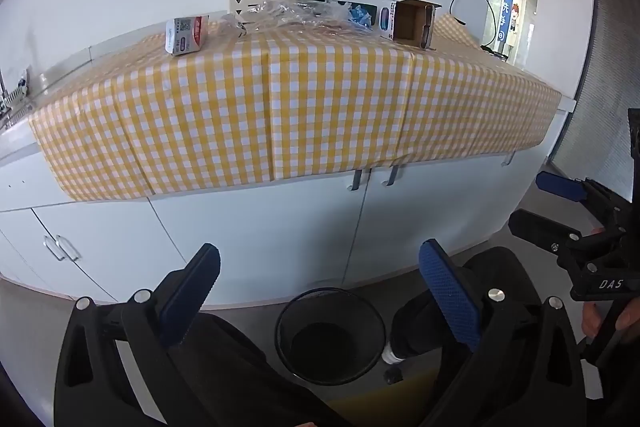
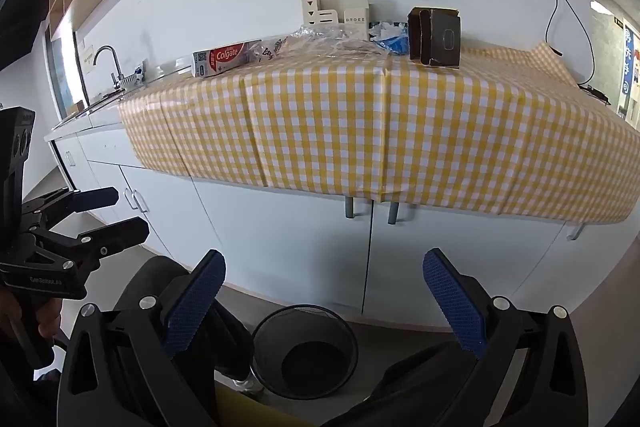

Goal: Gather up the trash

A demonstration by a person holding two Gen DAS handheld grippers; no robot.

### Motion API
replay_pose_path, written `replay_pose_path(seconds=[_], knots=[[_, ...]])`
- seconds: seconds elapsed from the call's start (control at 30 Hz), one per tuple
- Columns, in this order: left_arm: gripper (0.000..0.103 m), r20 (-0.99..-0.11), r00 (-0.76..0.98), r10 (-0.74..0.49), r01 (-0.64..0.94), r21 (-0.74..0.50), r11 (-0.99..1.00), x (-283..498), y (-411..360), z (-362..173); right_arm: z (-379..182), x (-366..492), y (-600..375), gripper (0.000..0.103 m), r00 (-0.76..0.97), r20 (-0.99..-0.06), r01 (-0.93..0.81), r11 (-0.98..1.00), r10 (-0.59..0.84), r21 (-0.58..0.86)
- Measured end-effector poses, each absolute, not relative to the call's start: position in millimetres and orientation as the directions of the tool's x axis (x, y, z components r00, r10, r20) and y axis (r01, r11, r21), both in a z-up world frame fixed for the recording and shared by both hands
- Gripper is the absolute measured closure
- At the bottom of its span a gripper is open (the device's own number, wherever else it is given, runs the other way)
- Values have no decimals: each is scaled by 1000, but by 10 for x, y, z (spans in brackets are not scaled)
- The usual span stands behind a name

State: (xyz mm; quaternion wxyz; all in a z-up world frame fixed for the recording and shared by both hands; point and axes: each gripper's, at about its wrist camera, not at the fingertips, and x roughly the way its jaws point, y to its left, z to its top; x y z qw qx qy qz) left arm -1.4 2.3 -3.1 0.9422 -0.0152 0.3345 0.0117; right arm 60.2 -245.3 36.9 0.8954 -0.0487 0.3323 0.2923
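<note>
Both grippers are held low in front of the counter, well short of the trash. The left gripper is seen with its jaws spread wide and nothing between them; the right gripper is likewise opened wide and empty. In the left view the right gripper shows at the far right edge, jaws parted; in the right view the left gripper shows at the far left, jaws parted too.

Below and between the fingers, a black mesh bin is seen standing on the floor against the white cabinets; it is found again in the right view.

Up on the counter, a yellow checked cloth is draped over the top and front edge. The trash is gathered along the back of it, near the wall. A Colgate box is laid at the left end. Beside it, crumpled clear plastic is spread across the middle, with a blue wrapper just to its right. An open cardboard box is set at the right end, tipped on its side.

Behind the plastic, a cream organizer with pencils is placed against the wall. A faucet is seen far left, beyond the cloth.
</note>
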Motion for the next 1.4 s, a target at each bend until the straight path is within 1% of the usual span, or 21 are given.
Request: replay_pose_path(seconds=[0.47, 1.4], knots=[[4, -625, 781, 2, -33, -38, 999, -20, -2, -2, 359, 601, -2435, 3, 609, -625, -557, 824, 488, 101], [4, -629, 777, -1, -26, -34, 999, -18, -11, 7, 361, 587, -2414, 3, 607, -622, -565, 819, 494, 100]])
